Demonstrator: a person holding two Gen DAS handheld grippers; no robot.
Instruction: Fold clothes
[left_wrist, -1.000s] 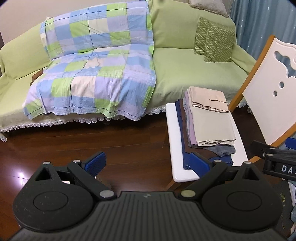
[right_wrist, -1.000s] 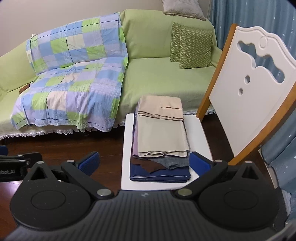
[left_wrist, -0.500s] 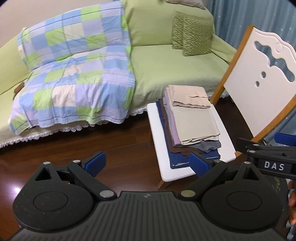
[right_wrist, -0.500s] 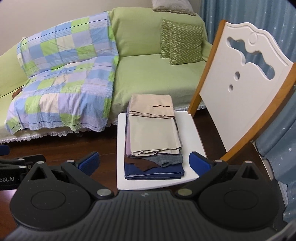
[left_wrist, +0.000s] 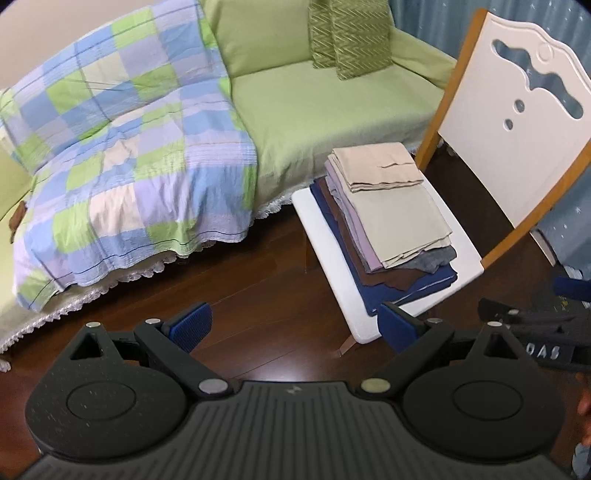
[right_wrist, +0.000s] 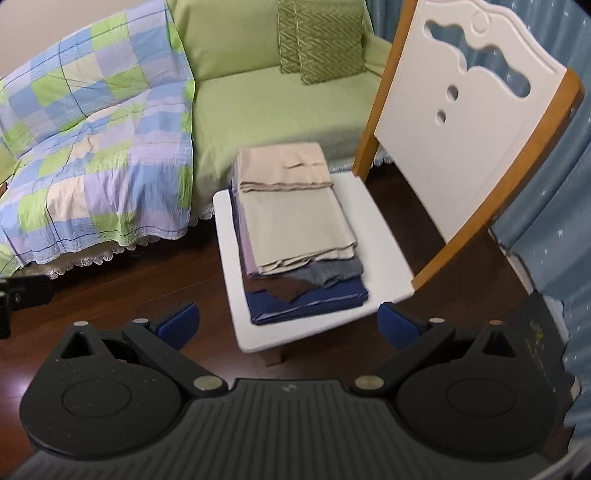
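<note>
**Folded stack on the chair, both tongs spread and empty**

The clothes (right_wrist: 295, 236) lie as a neat folded stack on the white seat of the chair (right_wrist: 384, 258), which stands just in front of the green sofa (right_wrist: 273, 110). From the seat upward: a navy piece, a brown one with a corner poking out at the near edge, a grey one, a lilac one, then two beige pieces, the topmost smaller and set toward the sofa side. A checked blanket (left_wrist: 122, 147) is draped over the sofa's other end, well apart from the chair.

The left tongs (left_wrist: 295, 325) and the right tongs (right_wrist: 288, 321) both stand spread wide with nothing between them — each held above the dark floor, on the near side of the chair, short of the stack.

The stack fits either a finished pile or folded pieces waiting to be reworked; the pictures do not settle which.

As for handling, I judge these light, limp woven fabrics — they will sag and slide apart layer from layer, not lift as a block. The near edges overhang each other unevenly, so a pinch there risks catching two layers. A cleaner hold would be a folded edge or corner of the top beige piece (right_wrist: 284, 166), one tongs at each end, to keep the cloth taut.
</note>
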